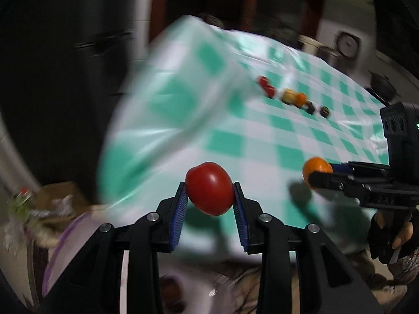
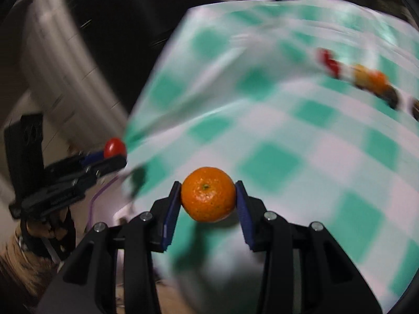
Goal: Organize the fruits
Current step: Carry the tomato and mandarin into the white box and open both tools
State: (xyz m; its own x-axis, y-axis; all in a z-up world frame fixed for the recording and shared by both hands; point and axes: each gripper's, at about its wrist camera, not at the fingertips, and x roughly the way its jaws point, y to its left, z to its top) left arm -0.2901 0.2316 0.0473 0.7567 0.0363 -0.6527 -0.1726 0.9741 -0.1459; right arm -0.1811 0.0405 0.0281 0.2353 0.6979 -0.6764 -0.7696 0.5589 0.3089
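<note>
Left gripper (image 1: 210,191) clamped on tomato (image 1: 209,188), right gripper (image 2: 208,195) clamped on orange (image 2: 208,194), both airborne over checkered tablecloth (image 1: 262,136). Carry step. Next: place each beside its match in fruit row (image 1: 293,96).

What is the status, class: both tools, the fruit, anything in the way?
Left tool shut on red tomato. Right tool shut on orange. Row of fruit on checked cloth. Nothing in between.
</note>
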